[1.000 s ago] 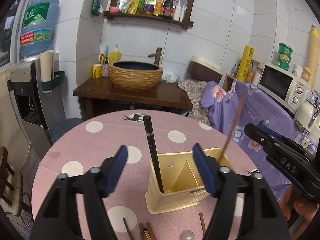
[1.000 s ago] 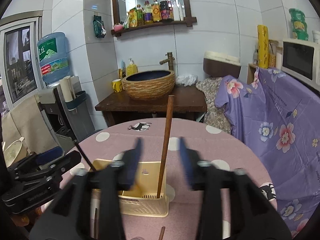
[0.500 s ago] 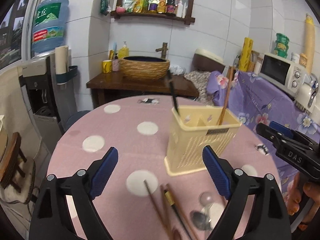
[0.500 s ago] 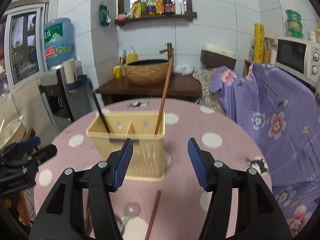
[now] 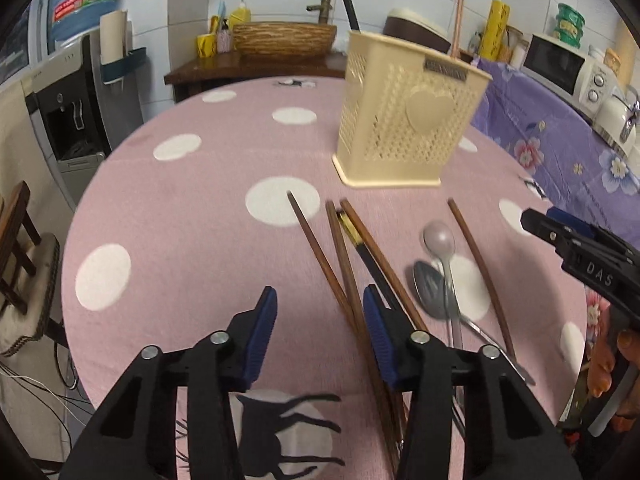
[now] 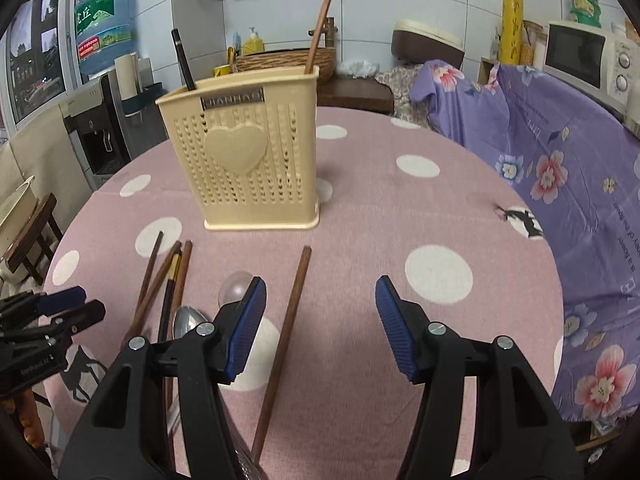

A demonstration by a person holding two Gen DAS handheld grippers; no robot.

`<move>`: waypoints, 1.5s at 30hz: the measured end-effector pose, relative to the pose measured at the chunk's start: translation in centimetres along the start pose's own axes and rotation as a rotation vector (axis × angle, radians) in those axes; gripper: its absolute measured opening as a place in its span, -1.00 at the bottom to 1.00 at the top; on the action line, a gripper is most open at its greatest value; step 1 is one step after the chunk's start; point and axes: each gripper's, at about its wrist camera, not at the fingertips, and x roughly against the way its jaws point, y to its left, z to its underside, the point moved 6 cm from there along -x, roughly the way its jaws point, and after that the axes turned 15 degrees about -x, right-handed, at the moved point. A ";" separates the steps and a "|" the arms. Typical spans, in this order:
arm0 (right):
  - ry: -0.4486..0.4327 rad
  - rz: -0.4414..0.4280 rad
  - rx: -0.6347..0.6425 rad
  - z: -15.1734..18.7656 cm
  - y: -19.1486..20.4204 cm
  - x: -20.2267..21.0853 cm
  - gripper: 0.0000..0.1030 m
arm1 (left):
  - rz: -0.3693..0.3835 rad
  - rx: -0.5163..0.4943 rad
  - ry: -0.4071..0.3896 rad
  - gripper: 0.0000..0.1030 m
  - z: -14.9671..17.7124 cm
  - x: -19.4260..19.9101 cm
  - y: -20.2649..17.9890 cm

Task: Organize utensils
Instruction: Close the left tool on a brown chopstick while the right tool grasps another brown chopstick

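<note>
one cream utensil holder (image 6: 244,160), seven chopsticks (image 6: 282,350), two spoons (image 5: 439,240)

Even indoor light, fisheye-warped edges

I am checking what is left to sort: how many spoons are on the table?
2. A pale spoon and a metal spoon lie side by side, right of the chopstick bundle; others could be hidden nearer the camera.

Table (image 6: 440,208): holder (image 6: 244,168), chopsticks (image 5: 320,248), spoons (image 5: 440,264).
</note>
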 end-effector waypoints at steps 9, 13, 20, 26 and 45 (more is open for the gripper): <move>0.034 0.006 -0.002 1.0 -0.2 -1.0 0.11 | 0.010 -0.030 0.027 -0.47 -1.7 -2.3 -0.5; 0.046 0.005 -0.014 1.2 -0.4 -1.3 0.11 | 0.008 -0.075 0.060 -0.58 -2.7 -3.9 -0.9; 0.064 0.009 -0.027 1.3 -1.0 -1.6 0.11 | 0.012 -0.162 0.118 -0.72 -3.2 -6.0 -1.7; 0.078 -0.001 -0.038 1.5 -1.1 -1.8 0.10 | 0.009 -0.188 0.145 -0.76 -3.3 -6.9 -1.8; 0.197 0.050 -0.016 0.2 2.0 -8.3 -0.38 | -0.033 -0.141 0.156 -0.80 -5.8 -9.0 -1.2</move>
